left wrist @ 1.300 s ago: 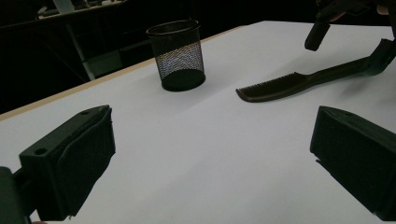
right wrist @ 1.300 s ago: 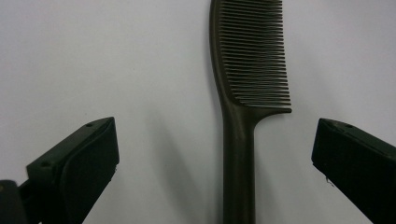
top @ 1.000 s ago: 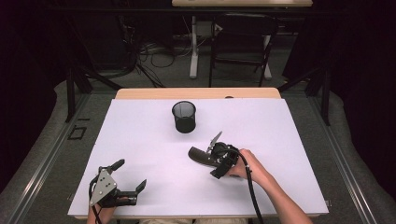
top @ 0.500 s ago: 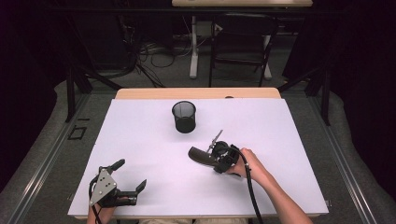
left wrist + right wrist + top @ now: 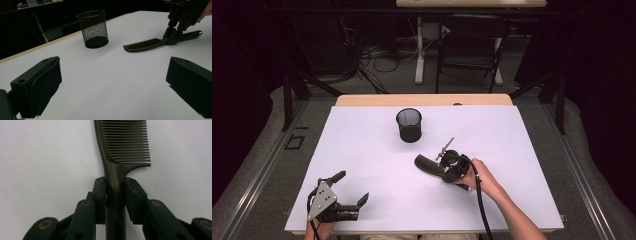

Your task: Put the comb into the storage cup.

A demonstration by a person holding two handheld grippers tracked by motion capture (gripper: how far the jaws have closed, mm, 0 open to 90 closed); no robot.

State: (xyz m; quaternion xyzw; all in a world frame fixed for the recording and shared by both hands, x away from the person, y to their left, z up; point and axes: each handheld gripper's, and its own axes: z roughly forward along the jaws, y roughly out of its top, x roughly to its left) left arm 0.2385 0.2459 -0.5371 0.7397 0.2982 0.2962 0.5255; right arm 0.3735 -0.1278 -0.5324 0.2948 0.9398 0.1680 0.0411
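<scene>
A dark comb point(image 5: 427, 164) lies flat on the white table, teeth end toward the left. My right gripper point(image 5: 446, 170) comes down on its handle; the jaws have just been closing with the handle between them. In the right gripper view both pads point(image 5: 101, 192) press against the comb point(image 5: 125, 142) just below the teeth. In the left gripper view the comb point(image 5: 143, 45) lies on the sheet with the right gripper point(image 5: 173, 37) clamped on its handle. My left gripper point(image 5: 352, 187) rests near the front left corner, jaws wide apart and empty.
A black mesh pen cup point(image 5: 409, 126) stands upright behind the comb, toward the table's middle back. The white sheet point(image 5: 522, 145) covers the table, with a wooden edge at the far side. Dark floor, cables and chair legs lie beyond.
The right gripper's jaws have drawn in around the comb's handle and the hand shifted slightly. The comb stays on the table. The left gripper has not moved.
</scene>
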